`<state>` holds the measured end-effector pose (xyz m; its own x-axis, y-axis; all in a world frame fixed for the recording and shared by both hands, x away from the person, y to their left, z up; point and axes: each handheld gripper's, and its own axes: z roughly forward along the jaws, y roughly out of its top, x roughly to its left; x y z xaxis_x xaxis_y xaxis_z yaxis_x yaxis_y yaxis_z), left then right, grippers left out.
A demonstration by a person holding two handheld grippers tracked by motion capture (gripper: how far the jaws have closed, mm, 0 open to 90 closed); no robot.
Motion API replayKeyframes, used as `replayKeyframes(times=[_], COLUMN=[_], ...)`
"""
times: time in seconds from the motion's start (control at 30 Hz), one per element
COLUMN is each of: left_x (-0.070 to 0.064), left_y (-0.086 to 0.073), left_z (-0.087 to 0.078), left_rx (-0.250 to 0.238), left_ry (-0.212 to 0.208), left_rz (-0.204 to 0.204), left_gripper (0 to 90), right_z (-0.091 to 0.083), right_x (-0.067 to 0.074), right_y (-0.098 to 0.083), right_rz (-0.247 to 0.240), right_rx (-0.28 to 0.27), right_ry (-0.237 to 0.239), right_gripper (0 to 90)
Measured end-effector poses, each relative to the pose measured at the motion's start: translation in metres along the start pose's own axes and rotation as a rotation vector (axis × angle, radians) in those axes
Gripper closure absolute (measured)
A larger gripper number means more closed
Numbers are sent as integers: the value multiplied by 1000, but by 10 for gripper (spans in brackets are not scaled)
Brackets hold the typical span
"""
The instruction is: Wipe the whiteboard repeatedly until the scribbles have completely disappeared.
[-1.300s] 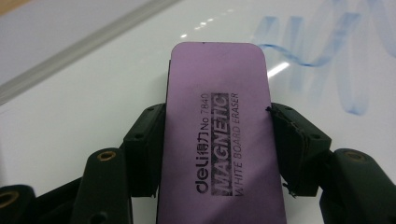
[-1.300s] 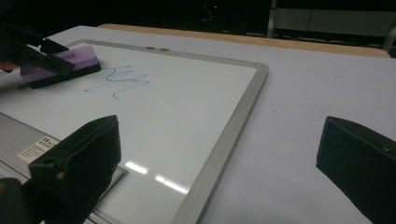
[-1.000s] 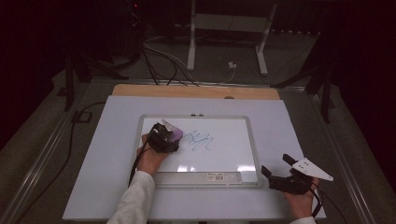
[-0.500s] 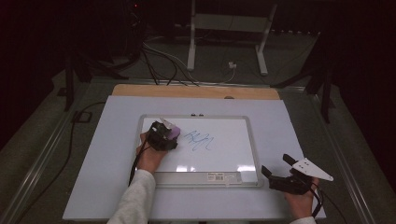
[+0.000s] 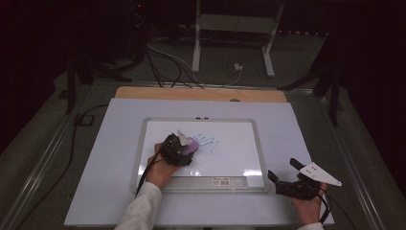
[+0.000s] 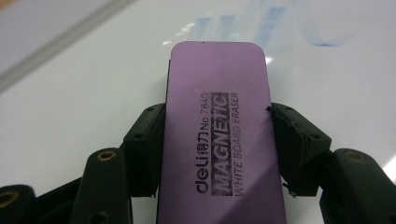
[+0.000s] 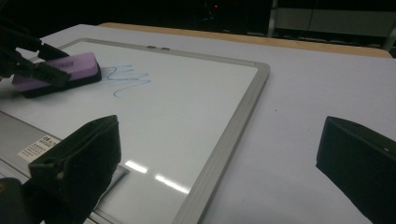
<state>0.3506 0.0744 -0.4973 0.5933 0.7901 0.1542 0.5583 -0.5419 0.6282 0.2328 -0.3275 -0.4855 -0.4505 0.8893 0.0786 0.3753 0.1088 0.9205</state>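
— Jaws of the left gripper [image 6: 212,140]: how are they set?

— They are closed on the long sides of a purple eraser [image 6: 219,130], on which "MAGNETIC WHITE BOARD ERASER" is printed. The eraser is laid flat on the whiteboard [image 5: 239,158], left of centre, just beside a blue scribble [image 5: 208,143].

— And the right gripper [image 5: 287,177]?

— Its jaws are spread wide, and nothing is held between them. It is seen at the near right corner of the whiteboard, over the white surface [image 5: 306,129].

— How is the whiteboard placed?

— It is laid flat in the middle of the white surface, grey frame all round, with a label strip along its near edge. A wooden strip [image 5: 201,94] is seen along the far edge of the surface.
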Motion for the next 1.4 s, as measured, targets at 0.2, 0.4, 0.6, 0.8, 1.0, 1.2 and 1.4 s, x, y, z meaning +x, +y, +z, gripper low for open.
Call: replayKeyframes(times=[0.2, 0.4, 0.6, 0.8, 1.0, 1.2, 1.4], left_x=[-9, -35, -16, 2, -26, -26, 10], left_y=[3, 5, 6, 5, 6, 9, 7], left_z=[-1, -5, 0, 3, -1, 2, 7], left_rx=[11, -12, 9, 30, -7, -7, 30], left_ry=[-11, -103, 10, 60, -146, -108, 62], left_rz=[4, 88, 19, -52, 55, 43, -68], left_gripper=[418, 418, 418, 418, 418, 418, 418], right_z=[1, 1, 0, 0, 1, 1, 0], right_x=[0, 1, 0, -1, 1, 1, -1], right_y=[0, 0, 0, 0, 0, 0, 0], right_rz=[-1, -1, 0, 2, -2, -3, 0], right_rx=[2, 1, 0, 2, 4, 3, 2], right_ry=[1, 1, -1, -1, 2, 1, -2], right_gripper=[1, 1, 1, 1, 1, 1, 1])
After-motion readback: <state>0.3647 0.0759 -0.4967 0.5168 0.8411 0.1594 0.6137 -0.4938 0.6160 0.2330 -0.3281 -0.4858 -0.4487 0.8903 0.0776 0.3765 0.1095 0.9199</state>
